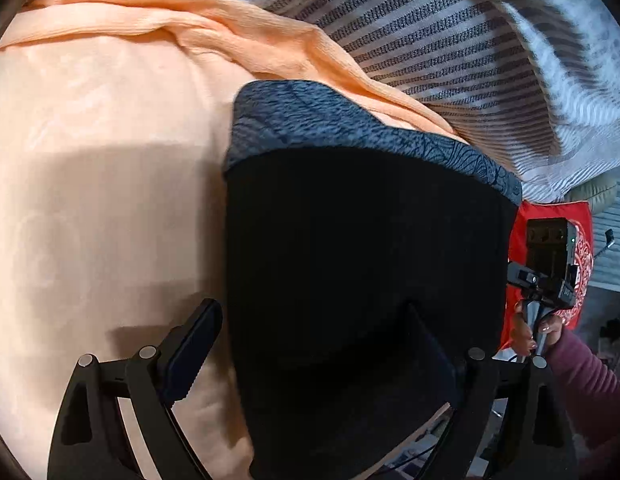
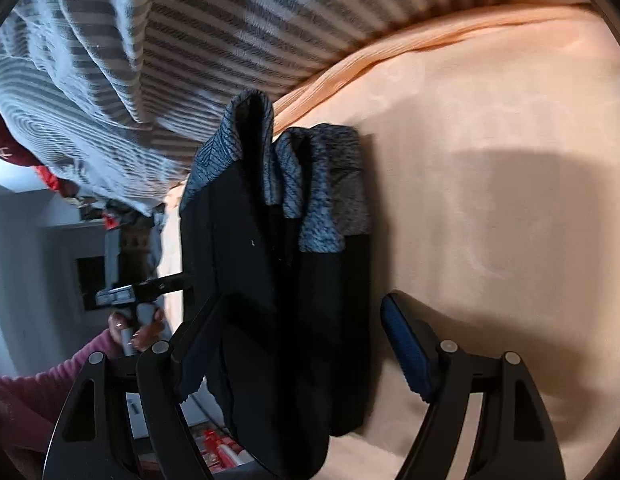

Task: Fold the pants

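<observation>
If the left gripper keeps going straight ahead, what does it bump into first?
Probably the black pants: they already lie between the left gripper's open fingers. Depth is hard to judge, though.

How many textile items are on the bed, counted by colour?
Black with blue-grey cuffs: 1, the pants
Peach: 1, the bedsheet
Grey-and-white striped: 1, the blanket
Total: 3

The black pants [image 1: 366, 264] cover the left gripper's [image 1: 310, 364] right finger, so only a dim outline of it shows in the left wrist view. The pants run off the bottom edge there. In the right wrist view the fabric hides part of the right gripper's [image 2: 301, 360] left finger, and the lower hem is cut off too. The striped blanket [image 2: 197, 40] blurs toward the rim.
</observation>
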`<act>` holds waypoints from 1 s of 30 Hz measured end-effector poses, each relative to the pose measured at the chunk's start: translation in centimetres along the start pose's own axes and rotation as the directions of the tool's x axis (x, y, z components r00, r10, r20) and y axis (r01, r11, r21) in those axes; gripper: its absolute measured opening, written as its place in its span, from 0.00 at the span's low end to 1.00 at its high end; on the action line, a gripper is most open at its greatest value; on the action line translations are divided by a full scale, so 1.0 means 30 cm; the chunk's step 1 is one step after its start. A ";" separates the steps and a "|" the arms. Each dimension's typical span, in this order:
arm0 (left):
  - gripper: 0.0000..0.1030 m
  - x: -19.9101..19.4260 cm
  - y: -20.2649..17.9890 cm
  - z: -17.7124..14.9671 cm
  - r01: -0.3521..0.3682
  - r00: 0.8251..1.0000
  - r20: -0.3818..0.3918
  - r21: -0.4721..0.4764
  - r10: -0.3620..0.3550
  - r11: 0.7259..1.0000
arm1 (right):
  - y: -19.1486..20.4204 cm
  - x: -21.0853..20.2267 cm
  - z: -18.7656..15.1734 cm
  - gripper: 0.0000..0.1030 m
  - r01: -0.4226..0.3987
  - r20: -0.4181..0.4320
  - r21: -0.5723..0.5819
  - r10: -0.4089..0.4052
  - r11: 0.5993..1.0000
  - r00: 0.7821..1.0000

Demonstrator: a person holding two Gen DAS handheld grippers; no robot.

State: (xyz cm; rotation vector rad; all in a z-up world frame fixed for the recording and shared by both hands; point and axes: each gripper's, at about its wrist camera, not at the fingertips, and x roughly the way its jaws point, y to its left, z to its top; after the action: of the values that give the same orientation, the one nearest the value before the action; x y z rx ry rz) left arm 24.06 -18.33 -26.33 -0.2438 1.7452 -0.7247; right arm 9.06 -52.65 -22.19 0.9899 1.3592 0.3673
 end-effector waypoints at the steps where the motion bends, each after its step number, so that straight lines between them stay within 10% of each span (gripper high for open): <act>1: 0.90 0.009 -0.011 0.005 0.004 1.000 0.003 0.002 -0.004 1.000 | -0.002 0.009 0.006 0.79 -0.027 -0.004 0.005 0.028 1.000 1.000; 7: 0.89 -0.025 -0.064 -0.051 -0.065 0.996 0.057 0.008 0.065 0.998 | 0.014 0.040 0.006 0.79 -0.022 -0.002 0.031 0.022 0.999 1.000; 15: 0.71 -0.103 -0.191 -0.127 -0.166 0.978 0.132 0.050 0.159 0.985 | 0.066 -0.011 -0.038 0.47 0.000 0.040 0.104 -0.004 0.995 0.999; 30: 0.71 -0.236 -0.366 -0.533 -0.172 0.977 0.133 0.018 0.168 0.985 | 0.157 -0.152 -0.310 0.45 -0.045 0.021 0.088 0.043 0.995 0.999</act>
State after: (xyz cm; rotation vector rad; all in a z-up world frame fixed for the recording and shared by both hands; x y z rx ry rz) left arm 9.12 -17.84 -12.07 -0.1170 1.6073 -0.5963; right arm 0.91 -49.83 -14.80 1.0955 1.3476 0.3323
